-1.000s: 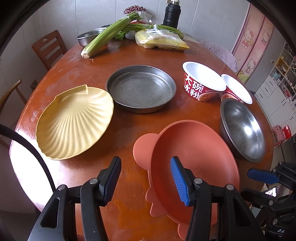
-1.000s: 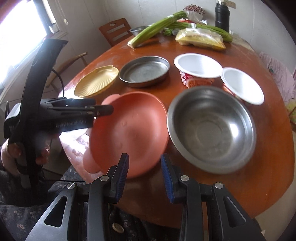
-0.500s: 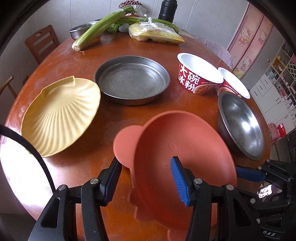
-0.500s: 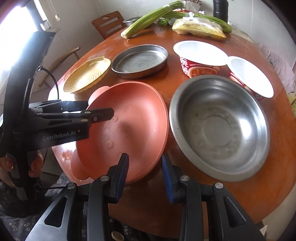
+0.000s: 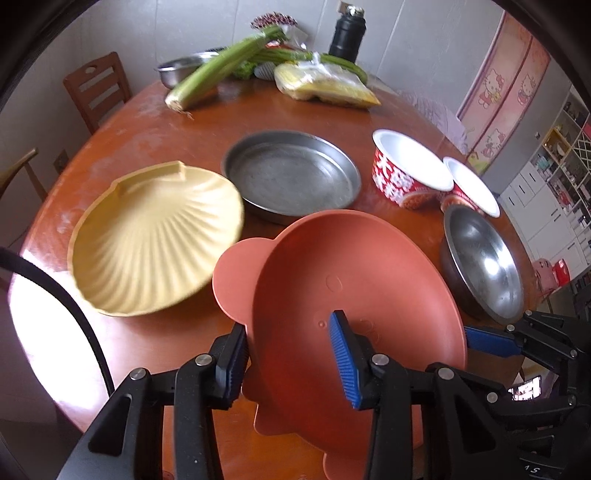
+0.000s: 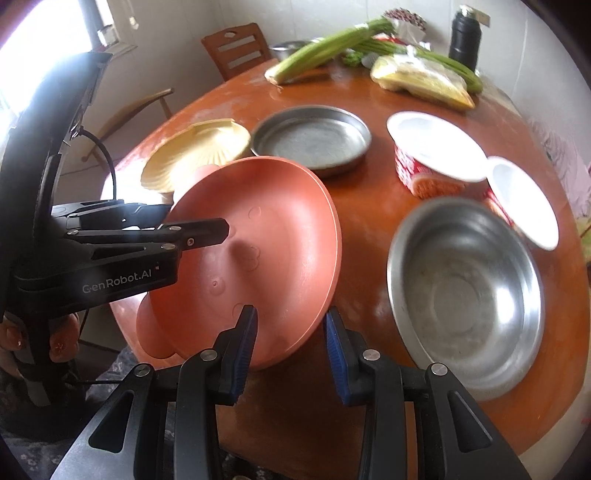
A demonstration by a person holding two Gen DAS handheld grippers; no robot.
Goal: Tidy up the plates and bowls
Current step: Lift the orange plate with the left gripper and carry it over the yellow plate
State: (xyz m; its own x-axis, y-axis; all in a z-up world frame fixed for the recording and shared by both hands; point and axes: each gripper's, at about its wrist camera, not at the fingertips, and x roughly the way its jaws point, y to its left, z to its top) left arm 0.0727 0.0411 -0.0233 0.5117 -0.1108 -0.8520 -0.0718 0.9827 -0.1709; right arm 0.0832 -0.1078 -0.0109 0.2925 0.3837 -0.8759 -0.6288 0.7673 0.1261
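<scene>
An orange plate with round ears (image 5: 354, 295) is lifted off the round wooden table (image 5: 140, 129) and tilted. My left gripper (image 5: 290, 358) straddles its near rim, one finger under and one inside, still wide apart. My right gripper (image 6: 290, 341) straddles the plate (image 6: 266, 236) at its right rim the same way. A yellow shell-shaped plate (image 5: 155, 240) lies to the left, a flat steel pan (image 5: 291, 177) behind, a steel bowl (image 6: 465, 295) to the right, and two red-and-white paper bowls (image 5: 410, 170) beyond it.
Celery (image 5: 225, 62), a bagged yellow food packet (image 5: 325, 86), a small steel bowl (image 5: 181, 68) and a black flask (image 5: 347, 35) crowd the table's far side. Wooden chairs (image 5: 98, 90) stand at the left. The table's near edge is just below the grippers.
The orange plate has risen off the table and tilted up. Both grippers have closed in on its rim, the left from the near side, the right from the right.
</scene>
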